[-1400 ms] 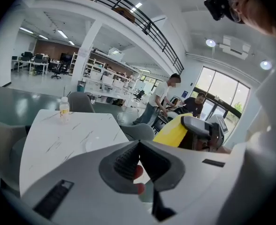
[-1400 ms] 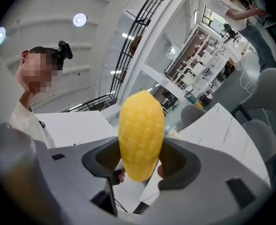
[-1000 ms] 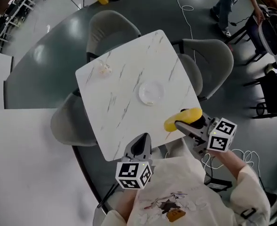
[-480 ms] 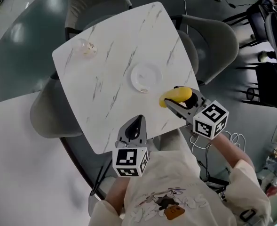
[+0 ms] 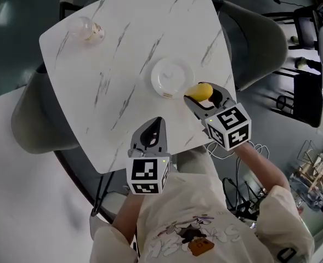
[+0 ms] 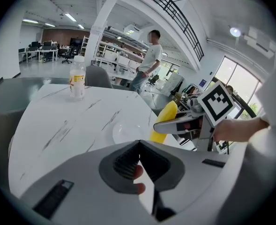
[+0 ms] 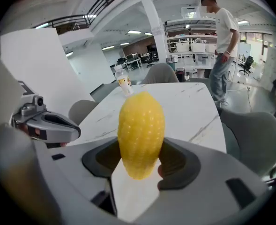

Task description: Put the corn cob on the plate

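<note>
Head view: only the upper part of the corn cob (image 5: 198, 90) shows; the rest sits under the right tool (image 5: 202, 96). The tabletop (image 5: 123, 48) is cut at its far corner by the top edge. The bottle (image 5: 87, 29) label is too small to read.

Left gripper view: the near rim of the plate (image 6: 123, 128) is hidden behind the left tool (image 6: 138, 143).

Right gripper view: the cob's lower end is lost between the jaws.

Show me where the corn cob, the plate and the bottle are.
corn cob (image 5: 198, 91): head view, on its yellow middle.
plate (image 5: 169, 73): head view, on its bare centre.
bottle (image 5: 88, 30): head view, on its body.
</note>
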The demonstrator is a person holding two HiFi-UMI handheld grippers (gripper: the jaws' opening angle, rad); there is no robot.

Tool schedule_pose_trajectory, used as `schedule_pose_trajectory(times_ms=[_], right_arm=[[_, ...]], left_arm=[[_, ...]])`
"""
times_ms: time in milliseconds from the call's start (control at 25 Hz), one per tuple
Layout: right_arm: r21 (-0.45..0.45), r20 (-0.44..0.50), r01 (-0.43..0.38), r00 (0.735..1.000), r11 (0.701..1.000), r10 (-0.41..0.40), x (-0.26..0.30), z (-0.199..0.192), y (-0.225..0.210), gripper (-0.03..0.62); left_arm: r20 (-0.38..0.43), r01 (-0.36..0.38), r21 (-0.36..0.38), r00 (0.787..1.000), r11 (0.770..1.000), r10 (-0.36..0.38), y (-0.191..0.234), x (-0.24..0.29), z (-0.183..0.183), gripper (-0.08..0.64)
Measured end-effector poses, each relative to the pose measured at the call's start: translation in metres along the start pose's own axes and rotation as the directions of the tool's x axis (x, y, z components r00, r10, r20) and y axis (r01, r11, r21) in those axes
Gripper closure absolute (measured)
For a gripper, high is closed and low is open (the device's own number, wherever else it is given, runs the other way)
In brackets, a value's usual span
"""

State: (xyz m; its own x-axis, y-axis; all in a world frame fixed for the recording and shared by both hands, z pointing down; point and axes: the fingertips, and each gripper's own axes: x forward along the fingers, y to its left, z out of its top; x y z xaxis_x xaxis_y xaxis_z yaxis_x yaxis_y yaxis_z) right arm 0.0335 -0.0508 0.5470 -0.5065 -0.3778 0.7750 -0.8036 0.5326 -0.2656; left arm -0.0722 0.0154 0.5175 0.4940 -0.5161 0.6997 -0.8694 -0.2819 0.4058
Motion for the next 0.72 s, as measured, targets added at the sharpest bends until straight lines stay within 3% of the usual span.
schedule_pose_trajectory(times_ms=[240, 720], right_arm=[[-0.115, -0.097, 0.055, 0.993, 0.992, -0.066, 0.031, -0.006, 0.0, 0.345], [-0.209, -0.18, 0.063, 0.978, 0.976, -0.102, 0.097, 0.012, 0.015, 0.345]], left_arm=[[-0.018, 0.003, -0.033, 1.0, 0.999, -0.004, 0.017, 0.006, -0.006, 0.551], [-0.04, -0.009, -0.073, 0.999, 0.997, 0.006, 0.043, 0.013, -0.002, 0.551]])
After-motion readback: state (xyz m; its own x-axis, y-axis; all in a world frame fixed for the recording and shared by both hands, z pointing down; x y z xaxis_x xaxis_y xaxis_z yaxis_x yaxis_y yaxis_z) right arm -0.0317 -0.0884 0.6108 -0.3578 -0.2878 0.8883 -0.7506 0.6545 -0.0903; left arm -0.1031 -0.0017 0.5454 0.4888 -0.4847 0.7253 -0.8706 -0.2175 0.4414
